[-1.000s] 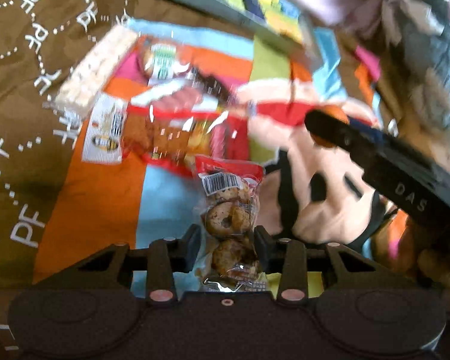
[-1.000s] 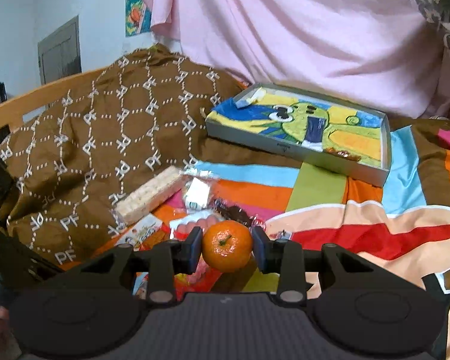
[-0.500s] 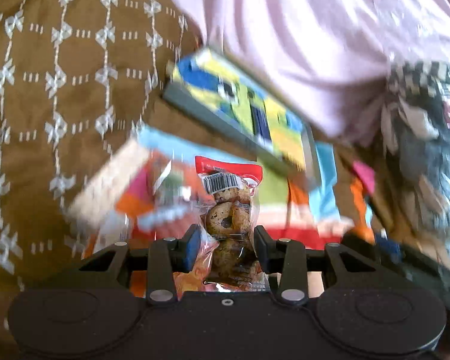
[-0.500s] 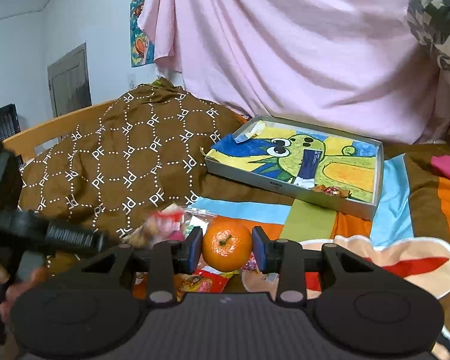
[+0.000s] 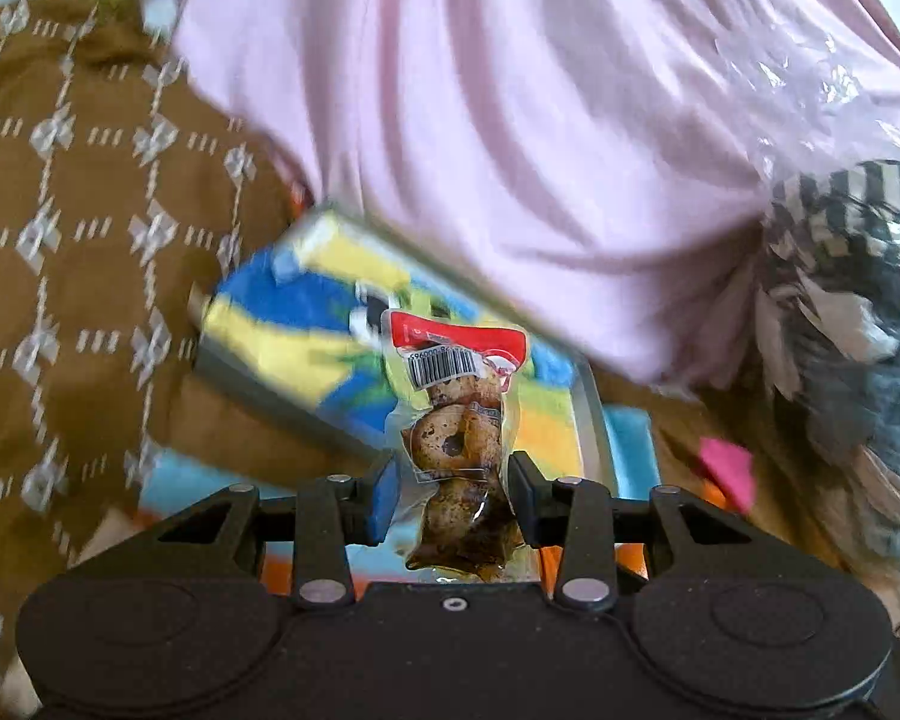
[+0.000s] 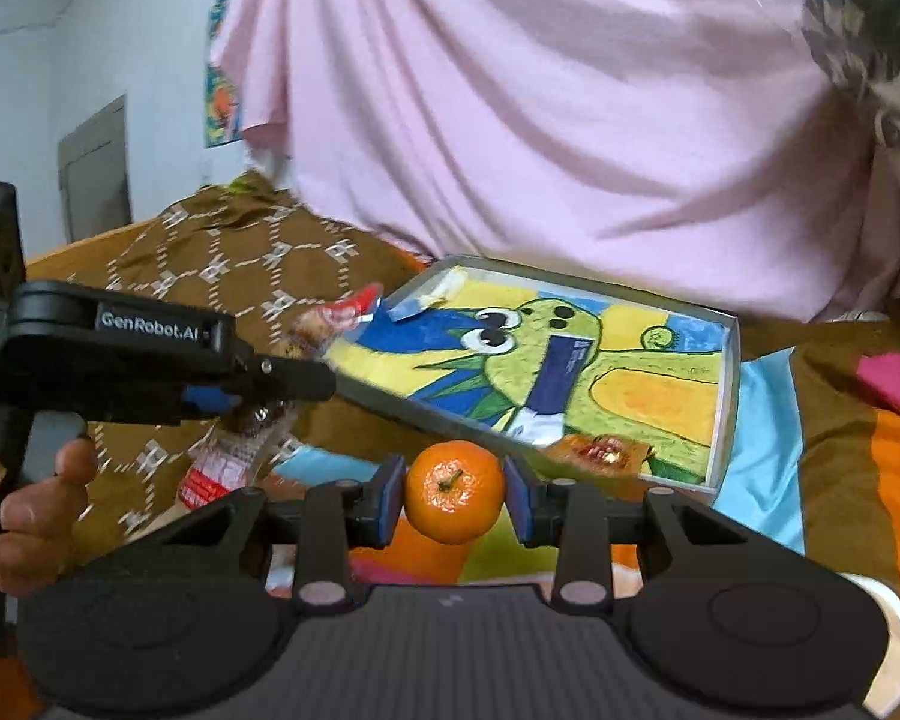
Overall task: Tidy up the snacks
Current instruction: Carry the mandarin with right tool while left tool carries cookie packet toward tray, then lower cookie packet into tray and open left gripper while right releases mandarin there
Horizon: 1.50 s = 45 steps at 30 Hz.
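Observation:
My left gripper is shut on a clear packet of ring-shaped biscuits with a red top and a barcode, held up in the air. The same gripper shows at the left of the right wrist view, its packet near the tray's left corner. My right gripper is shut on a small orange, stem toward me. Ahead lies a shallow grey tray lined with a green cartoon drawing; a small red and gold wrapped snack lies in its near right corner. The tray is blurred behind the packet.
A brown patterned blanket is heaped at the left, and a striped, multicoloured blanket covers the bed under the tray. Pink cloth hangs behind. A person's hand grips the left tool's handle. A patterned bundle sits at the right.
Both grippers have risen and moved toward the tray. The left one lifted the biscuit packet away from the snacks on the bedspread and tilted up. The orange stays gripped.

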{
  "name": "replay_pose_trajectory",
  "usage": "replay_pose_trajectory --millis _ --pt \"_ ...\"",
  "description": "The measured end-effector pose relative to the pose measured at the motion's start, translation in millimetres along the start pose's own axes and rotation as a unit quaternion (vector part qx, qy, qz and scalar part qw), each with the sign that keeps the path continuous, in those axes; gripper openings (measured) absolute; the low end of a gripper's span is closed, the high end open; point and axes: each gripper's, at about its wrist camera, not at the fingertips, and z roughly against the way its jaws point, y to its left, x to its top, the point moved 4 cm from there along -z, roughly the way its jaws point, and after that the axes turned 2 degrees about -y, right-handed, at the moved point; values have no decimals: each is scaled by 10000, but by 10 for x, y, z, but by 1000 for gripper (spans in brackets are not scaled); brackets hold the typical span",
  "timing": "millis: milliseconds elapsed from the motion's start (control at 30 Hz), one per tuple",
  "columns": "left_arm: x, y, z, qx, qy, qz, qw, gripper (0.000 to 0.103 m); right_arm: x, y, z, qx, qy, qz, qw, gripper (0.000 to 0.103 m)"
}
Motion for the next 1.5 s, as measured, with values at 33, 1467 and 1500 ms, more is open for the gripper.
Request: replay_pose_trajectory --millis 33,1467,1500 --pt "51 -40 -85 52 -74 -83 9999 41 32 -61 -63 -62 -81 -10 9999 40" --pt "68 -435 -1748 1799 540 -622 9802 71 -274 -1192 -860 -1076 -60 -1377 9846 53" --pt "89 -449 -1706 1797 498 -671 9802 78 -261 -1174 -852 -1093 -90 -1345 9848 55"
